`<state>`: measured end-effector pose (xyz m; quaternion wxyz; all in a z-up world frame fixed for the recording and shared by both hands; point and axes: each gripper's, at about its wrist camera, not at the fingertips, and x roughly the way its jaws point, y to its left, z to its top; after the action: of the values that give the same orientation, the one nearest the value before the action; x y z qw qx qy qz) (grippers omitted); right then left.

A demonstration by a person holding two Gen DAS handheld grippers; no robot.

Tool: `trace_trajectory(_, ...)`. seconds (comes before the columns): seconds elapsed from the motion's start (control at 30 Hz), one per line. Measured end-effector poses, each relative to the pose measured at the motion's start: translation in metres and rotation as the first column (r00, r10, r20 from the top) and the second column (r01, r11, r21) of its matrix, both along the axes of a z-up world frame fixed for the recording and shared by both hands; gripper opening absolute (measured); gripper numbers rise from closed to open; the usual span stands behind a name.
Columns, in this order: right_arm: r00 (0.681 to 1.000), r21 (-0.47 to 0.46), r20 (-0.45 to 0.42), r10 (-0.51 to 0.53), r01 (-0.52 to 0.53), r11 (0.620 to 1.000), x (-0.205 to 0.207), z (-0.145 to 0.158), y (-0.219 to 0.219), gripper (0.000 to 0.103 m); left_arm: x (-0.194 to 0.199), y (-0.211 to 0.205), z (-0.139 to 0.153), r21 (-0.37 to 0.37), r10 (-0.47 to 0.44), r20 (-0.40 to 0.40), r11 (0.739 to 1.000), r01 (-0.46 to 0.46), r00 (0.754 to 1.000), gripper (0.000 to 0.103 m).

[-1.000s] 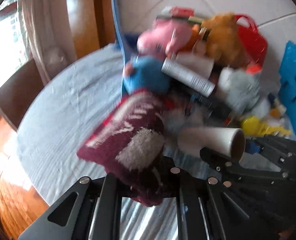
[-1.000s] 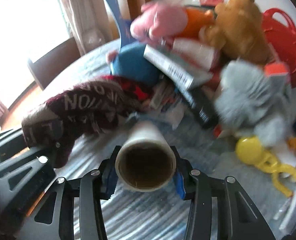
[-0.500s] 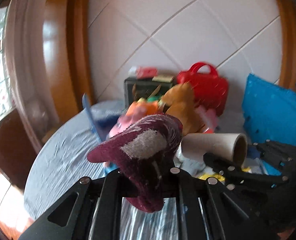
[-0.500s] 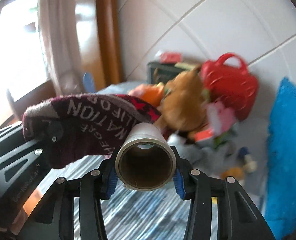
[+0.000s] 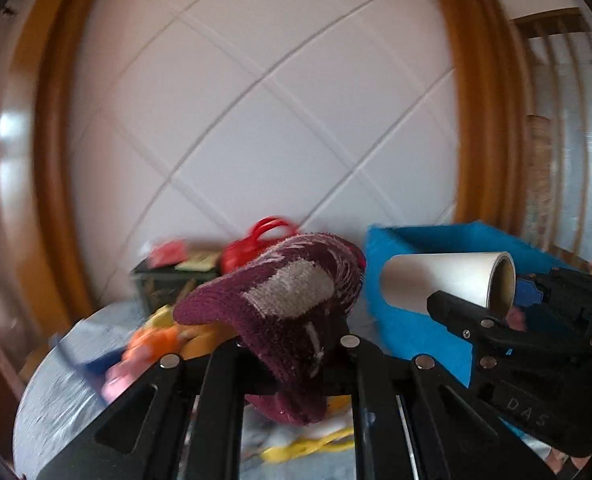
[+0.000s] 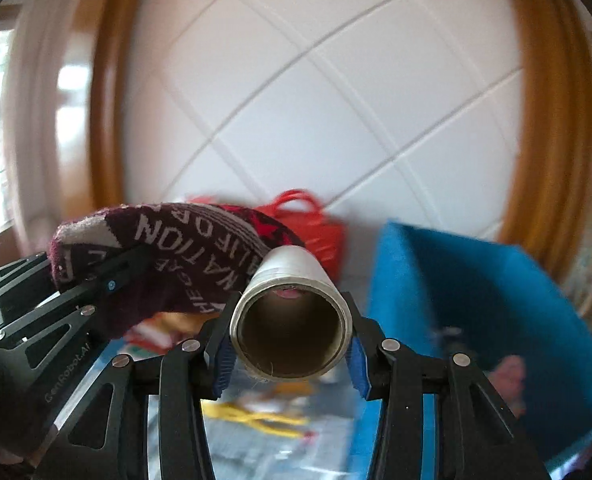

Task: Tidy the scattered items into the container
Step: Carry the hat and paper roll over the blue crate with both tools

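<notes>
Now carrying: left gripper (image 5: 292,354) jaws clamping knitted maroon sock (image 5: 288,304), right gripper (image 6: 288,354) jaws clamping white cardboard-core roll (image 6: 292,320); next, release over blue fabric bin (image 6: 475,300).

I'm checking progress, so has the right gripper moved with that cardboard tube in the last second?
Yes. The right gripper, shut on the cardboard tube, has risen and swung right: the toy pile has dropped away and the blue container now sits just ahead.
</notes>
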<state>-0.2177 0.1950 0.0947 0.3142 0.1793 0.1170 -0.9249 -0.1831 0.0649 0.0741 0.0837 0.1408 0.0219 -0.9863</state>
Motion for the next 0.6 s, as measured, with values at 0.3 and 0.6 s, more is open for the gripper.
trace_trajectory(0.3, 0.984, 0.037, -0.11, -0.143, 0.148, 0.988, -0.116, 0.048, 0.143, 0.045, -0.126, 0.154, 0.046, 0.003, -0.111, -0.009, 0.994, 0.111, 0.994, 0.011)
trace_trajectory(0.6, 0.992, 0.193, -0.035, -0.119, 0.123, 0.973, -0.249, 0.031, 0.21, 0.045, -0.246, 0.257, 0.032, 0.017, -0.08, 0.183, 0.997, 0.078, 0.98, 0.011)
